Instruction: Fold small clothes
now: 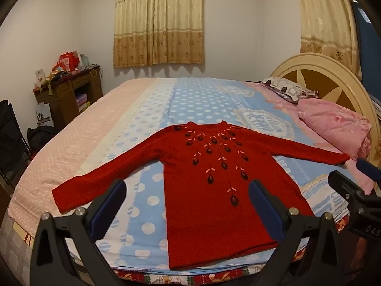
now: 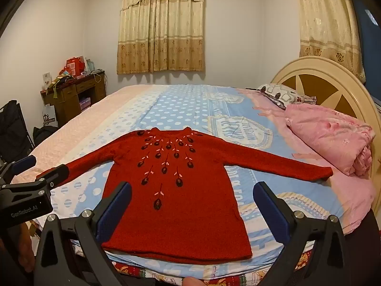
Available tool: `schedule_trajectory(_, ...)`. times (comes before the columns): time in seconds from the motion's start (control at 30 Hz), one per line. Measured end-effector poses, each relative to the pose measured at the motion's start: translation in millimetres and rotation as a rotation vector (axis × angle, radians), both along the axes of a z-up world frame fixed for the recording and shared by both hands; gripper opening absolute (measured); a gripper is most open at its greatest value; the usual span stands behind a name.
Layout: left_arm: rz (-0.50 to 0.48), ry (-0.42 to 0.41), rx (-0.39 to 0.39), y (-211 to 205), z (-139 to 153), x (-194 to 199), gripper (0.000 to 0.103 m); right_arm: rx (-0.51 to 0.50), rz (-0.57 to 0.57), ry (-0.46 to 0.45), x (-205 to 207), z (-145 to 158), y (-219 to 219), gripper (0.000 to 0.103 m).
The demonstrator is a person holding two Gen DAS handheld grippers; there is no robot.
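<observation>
A small red knitted sweater (image 1: 214,190) with dark embroidered flowers lies flat, front up, on the bed, sleeves spread to both sides, hem toward me. It also shows in the right wrist view (image 2: 176,202). My left gripper (image 1: 188,190) is open and empty, held above the sweater's lower left side. My right gripper (image 2: 193,193) is open and empty, above the sweater's lower body. The right gripper shows at the right edge of the left wrist view (image 1: 357,181). The left gripper shows at the left edge of the right wrist view (image 2: 40,166), close to the left sleeve's cuff.
The bed (image 1: 190,100) has a blue polka-dot sheet and a pale pink cover (image 1: 83,128) on its left side. A folded pink quilt (image 1: 338,128) and a patterned pillow (image 1: 285,88) lie by the headboard (image 1: 328,76). A cluttered wooden desk (image 1: 69,88) stands at the left wall.
</observation>
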State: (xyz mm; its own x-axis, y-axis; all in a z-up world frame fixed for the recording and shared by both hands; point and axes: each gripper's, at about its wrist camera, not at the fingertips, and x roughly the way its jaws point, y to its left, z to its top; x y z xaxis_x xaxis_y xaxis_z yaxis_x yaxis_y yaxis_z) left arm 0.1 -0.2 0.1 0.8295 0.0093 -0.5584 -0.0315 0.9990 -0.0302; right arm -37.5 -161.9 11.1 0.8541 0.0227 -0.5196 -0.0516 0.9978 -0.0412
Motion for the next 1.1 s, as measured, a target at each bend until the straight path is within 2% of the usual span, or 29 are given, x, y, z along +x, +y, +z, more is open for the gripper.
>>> schedule_trajectory(0.03, 0.0, -0.008, 0.02, -1.8, 0.2, -0.7, 0.103, 0.0, 0.001, -0.001, -0.1, -0.1, 0.0, 0.102)
schedule_trajectory(0.2, -0.002, 0.0, 0.003, -0.7, 0.0, -0.3, 0.103, -0.003, 0.0, 0.001, 0.5, -1.0, 0.1, 0.102)
schedule_trajectory(0.37, 0.0, 0.003, 0.009, -2.9, -7.3, -4.1, 0.103, 0.0, 0.002, 0.007, 4.9, -4.8, -0.5, 0.102)
schedule_trajectory(1.1, 0.018, 0.013, 0.02, 7.4, -7.9, 5.6, 0.103, 0.0, -0.008, 0.043, 13.4, -16.4, 1.0, 0.102)
